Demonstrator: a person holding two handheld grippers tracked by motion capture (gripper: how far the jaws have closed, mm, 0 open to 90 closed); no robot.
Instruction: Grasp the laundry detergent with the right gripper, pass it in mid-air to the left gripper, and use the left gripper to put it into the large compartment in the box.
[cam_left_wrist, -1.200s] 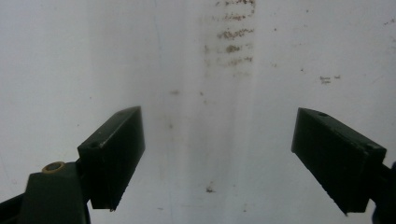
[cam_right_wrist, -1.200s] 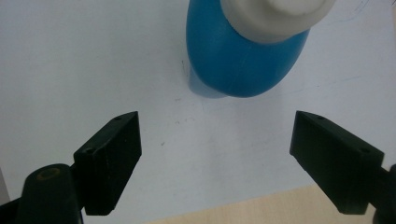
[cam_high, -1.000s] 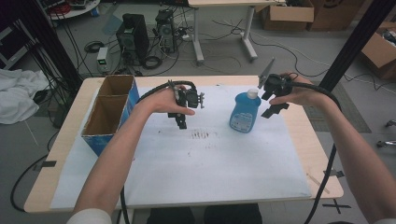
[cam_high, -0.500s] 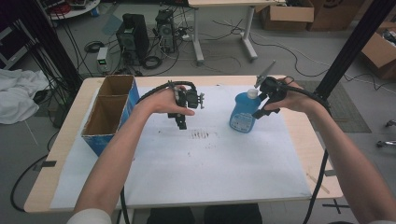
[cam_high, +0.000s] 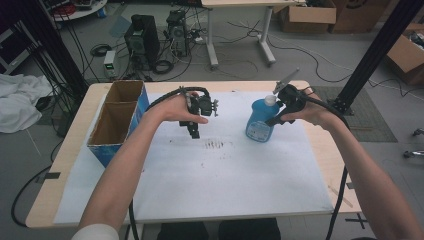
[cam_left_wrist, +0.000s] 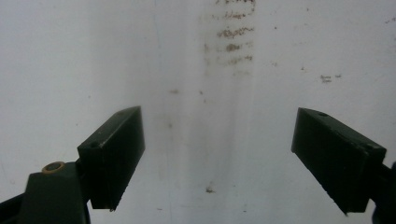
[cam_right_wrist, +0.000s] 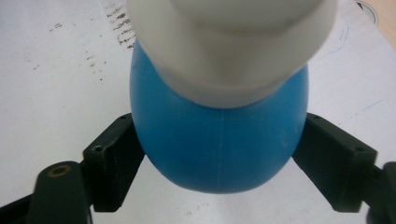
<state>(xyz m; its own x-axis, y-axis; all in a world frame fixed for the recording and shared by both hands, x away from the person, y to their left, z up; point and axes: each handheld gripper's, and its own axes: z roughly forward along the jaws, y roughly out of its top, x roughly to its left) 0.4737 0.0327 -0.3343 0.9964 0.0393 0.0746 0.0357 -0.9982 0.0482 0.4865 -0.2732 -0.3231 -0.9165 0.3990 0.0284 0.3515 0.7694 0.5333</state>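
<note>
The blue bottle (cam_high: 259, 122) is smooth, rounded plastic, bulbous in the body and narrowing to a white cap (cam_high: 270, 100); a faint moulding seam runs down its middle in the right gripper view, where its matt blue belly (cam_right_wrist: 219, 149) swells between the two black, blocky jaws. It stands upright on the white paper sheet (cam_high: 210, 185) that covers the pale wooden table (cam_high: 70, 165), right of centre, its long axis vertical and the cap pointing up. The right gripper (cam_high: 281, 111) comes at it from the right, jaws spread to either side of the body, close against it but not clearly pressing; the right forearm reaches in from the lower right with the wrist bent inward. The left gripper (cam_high: 194, 131) hangs over the sheet near a patch of brown smudges (cam_high: 216, 145), pointing down, its jaws wide apart and empty, hand curled over the top. A brown cardboard box (cam_high: 117, 120) with blue sides sits open at the table's left.
</note>
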